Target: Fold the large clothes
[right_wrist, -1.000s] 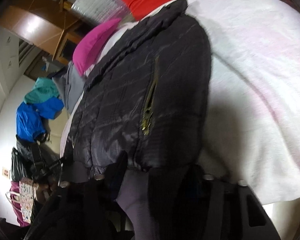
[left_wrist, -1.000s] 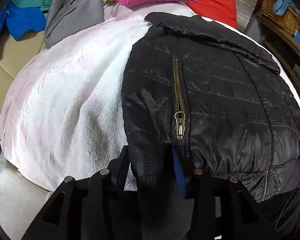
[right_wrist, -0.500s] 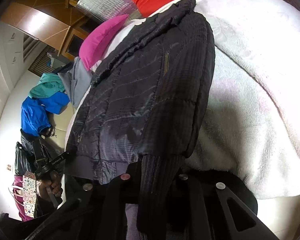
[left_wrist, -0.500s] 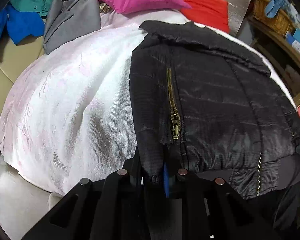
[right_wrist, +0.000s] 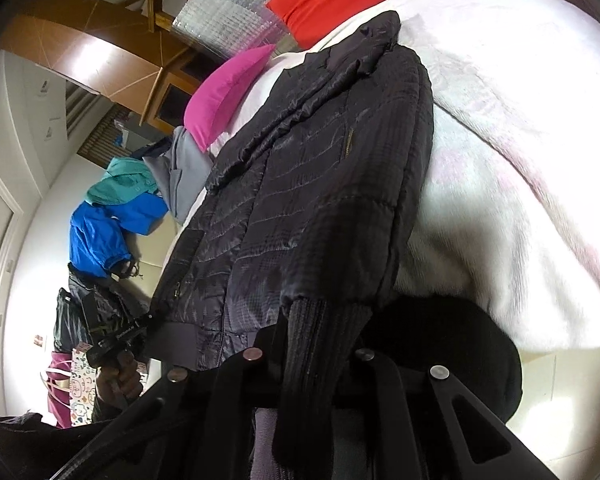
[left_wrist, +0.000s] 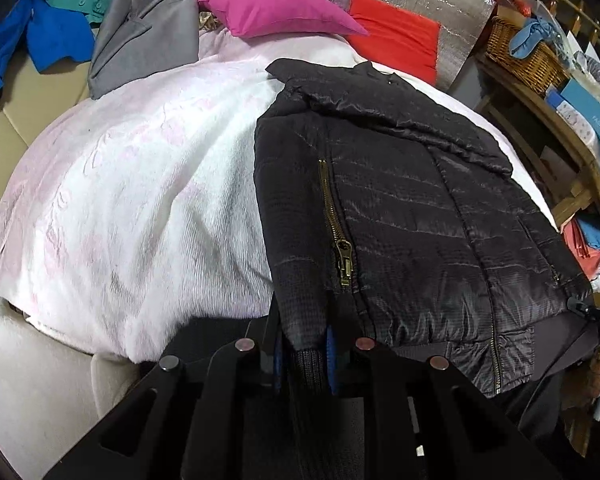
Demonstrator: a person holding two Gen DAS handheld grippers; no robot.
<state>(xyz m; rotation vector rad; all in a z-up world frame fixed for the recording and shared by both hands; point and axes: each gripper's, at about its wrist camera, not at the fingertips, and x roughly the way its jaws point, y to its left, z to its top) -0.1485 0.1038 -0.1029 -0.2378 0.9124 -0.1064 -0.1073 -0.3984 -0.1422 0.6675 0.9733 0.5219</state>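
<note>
While both grippers are clamping the ribbed hem corners, the black puffer jacket (left_wrist: 400, 216) is stretching straight away from them toward its collar.

The left gripper (left_wrist: 304, 356) is pinching the knit cuff (left_wrist: 306, 360) at the hem's left corner; the right gripper (right_wrist: 312, 356) is gripping the ribbed cuff (right_wrist: 320, 344) at the opposite corner. The jacket is lying lengthwise on the white blanket (left_wrist: 140, 200), its collar pointing at the pink pillow (left_wrist: 276, 8), so the likely fold is carrying the hem forward along that axis.
</note>
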